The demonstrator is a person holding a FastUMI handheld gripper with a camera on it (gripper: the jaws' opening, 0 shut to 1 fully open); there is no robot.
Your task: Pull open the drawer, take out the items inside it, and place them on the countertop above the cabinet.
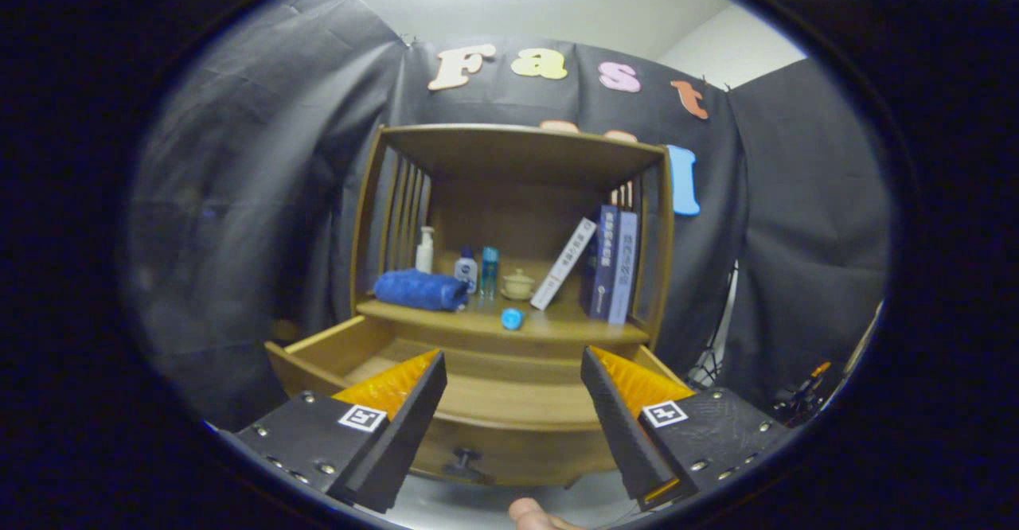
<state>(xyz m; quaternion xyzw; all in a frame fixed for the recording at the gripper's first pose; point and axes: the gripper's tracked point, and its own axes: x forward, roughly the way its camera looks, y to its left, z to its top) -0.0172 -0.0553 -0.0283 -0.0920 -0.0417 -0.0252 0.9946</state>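
The drawer [478, 391] of a wooden cabinet [509, 196] is seen pulled out toward the gripper [513, 371], its pale wood bottom bare where it can be seen between the fingertips, and its curved front panel carrying a small dark knob [466, 460] low down between the two fingers. The gripper is held with its fingers spread wide apart, nothing gripped between them, both tips poised over the open drawer just behind the front panel. The left wall of the drawer is seen running back beyond the left finger, while the right wall is largely hidden behind the right finger. Just beyond the drawer, the countertop [557, 327] is seen as a flat shelf under a wooden roof, with slatted sides. On it, ahead of the gap between the fingers, a small blue round item [513, 320] lies near the front edge; what it is cannot be told for sure, possibly a cap or a ball. Farther back, beyond the left finger, a rolled blue towel [420, 289] lies beside a white pump bottle [426, 250], two small bottles [478, 270] and a small lidded cup [518, 284]. Beyond the right finger, a white book [564, 264] leans against upright blue books [613, 263]. Bare countertop is left along the front edge on either side of the blue item. A fingertip [535, 516] of the person is seen below the knob, between the finger bases
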